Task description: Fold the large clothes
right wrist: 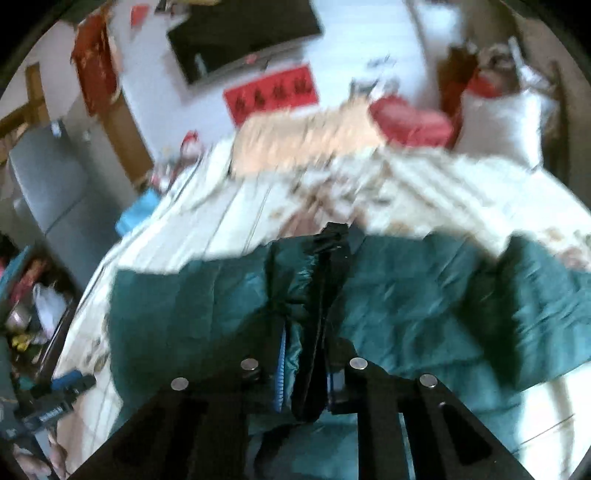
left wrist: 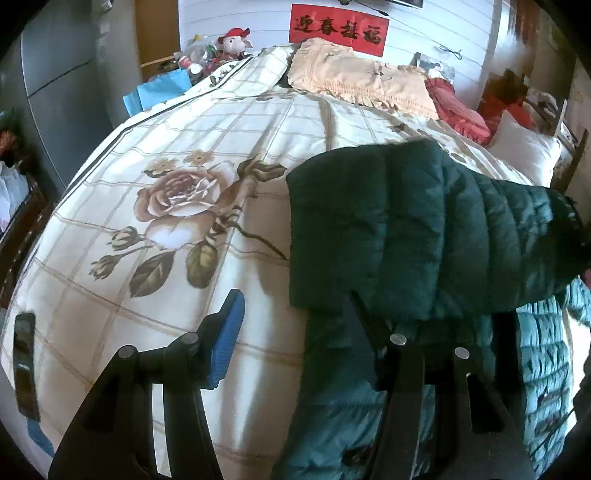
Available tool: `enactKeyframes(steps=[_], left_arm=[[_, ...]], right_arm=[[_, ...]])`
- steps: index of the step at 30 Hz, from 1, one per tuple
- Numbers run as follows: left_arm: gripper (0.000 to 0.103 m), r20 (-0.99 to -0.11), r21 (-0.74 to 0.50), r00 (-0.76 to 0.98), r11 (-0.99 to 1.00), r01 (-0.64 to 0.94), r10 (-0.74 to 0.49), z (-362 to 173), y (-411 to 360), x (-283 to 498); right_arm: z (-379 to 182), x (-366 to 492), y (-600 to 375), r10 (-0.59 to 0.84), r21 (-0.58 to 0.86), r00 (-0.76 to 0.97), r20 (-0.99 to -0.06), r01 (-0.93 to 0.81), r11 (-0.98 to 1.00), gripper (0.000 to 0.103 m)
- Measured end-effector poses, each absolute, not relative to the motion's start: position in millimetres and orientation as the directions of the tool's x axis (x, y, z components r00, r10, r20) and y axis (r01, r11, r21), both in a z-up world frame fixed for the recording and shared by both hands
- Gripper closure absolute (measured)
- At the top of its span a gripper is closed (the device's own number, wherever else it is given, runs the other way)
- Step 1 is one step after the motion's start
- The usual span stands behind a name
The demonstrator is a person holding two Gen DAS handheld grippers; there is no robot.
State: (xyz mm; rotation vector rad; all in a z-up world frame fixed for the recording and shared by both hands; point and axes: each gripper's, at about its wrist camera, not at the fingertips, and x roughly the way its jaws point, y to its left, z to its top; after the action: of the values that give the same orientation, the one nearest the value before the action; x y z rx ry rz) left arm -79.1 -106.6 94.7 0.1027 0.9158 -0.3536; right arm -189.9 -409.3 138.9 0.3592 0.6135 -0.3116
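Observation:
A dark green quilted puffer jacket (left wrist: 424,229) lies on the floral bedspread (left wrist: 177,192), one part folded over the rest. My left gripper (left wrist: 291,317) is open at the jacket's left edge; its blue-padded left finger (left wrist: 227,339) is over the bedspread, its right finger partly hidden by jacket fabric. In the blurred right wrist view, my right gripper (right wrist: 304,373) is shut on a bunched, black-trimmed edge of the jacket (right wrist: 207,306) and holds it lifted above the spread-out jacket.
Pillows (left wrist: 354,79) and a red cushion (left wrist: 458,107) lie at the bed's head under a red banner (left wrist: 338,29). A phone (left wrist: 26,365) lies at the bed's left edge. A grey cabinet (left wrist: 59,74) and clutter stand left. The left gripper shows at lower left in the right wrist view (right wrist: 55,402).

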Motion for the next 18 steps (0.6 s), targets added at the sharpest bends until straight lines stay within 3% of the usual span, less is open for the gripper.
enactKeyframes(steps=[5,10,12,13,14,16,18], left_arm=[[0.048,-0.81,-0.061,0.532,0.938,0.34,-0.246,82,-125,-71],[0.048,-0.807,-0.063,0.533,0.935,0.35,-0.254,83,-138,-70],[0.048,-0.792,-0.052,0.553,0.932,0.359,-0.258,90,-146,-70],[0.048,-0.785,-0.046,0.563,0.93,0.364,-0.258,92,-149,-70],[0.048,-0.78,-0.041,0.569,0.929,0.368,-0.26,94,-152,-69],[0.048,-0.773,-0.031,0.578,0.926,0.377,-0.261,96,-162,-66],[0.048,-0.768,-0.031,0.582,0.924,0.382,-0.267,94,-173,-61]], right_arm=[[128,-196,-445,-0.3,0.149,0.695,-0.654,0.507,0.849,0.089],[73,-189,-469,-0.241,0.152,0.583,-0.776,0.544,0.826,0.089],[68,-189,-477,-0.233,0.149,0.551,-0.801,0.561,0.814,0.079],[72,-195,-480,-0.258,0.15,0.559,-0.788,0.581,0.8,0.059],[78,-202,-479,-0.291,0.15,0.577,-0.763,0.597,0.788,0.047],[96,-213,-473,-0.329,0.146,0.618,-0.714,0.591,0.794,0.045],[106,-212,-461,-0.28,0.166,0.661,-0.696,0.528,0.833,0.045]])
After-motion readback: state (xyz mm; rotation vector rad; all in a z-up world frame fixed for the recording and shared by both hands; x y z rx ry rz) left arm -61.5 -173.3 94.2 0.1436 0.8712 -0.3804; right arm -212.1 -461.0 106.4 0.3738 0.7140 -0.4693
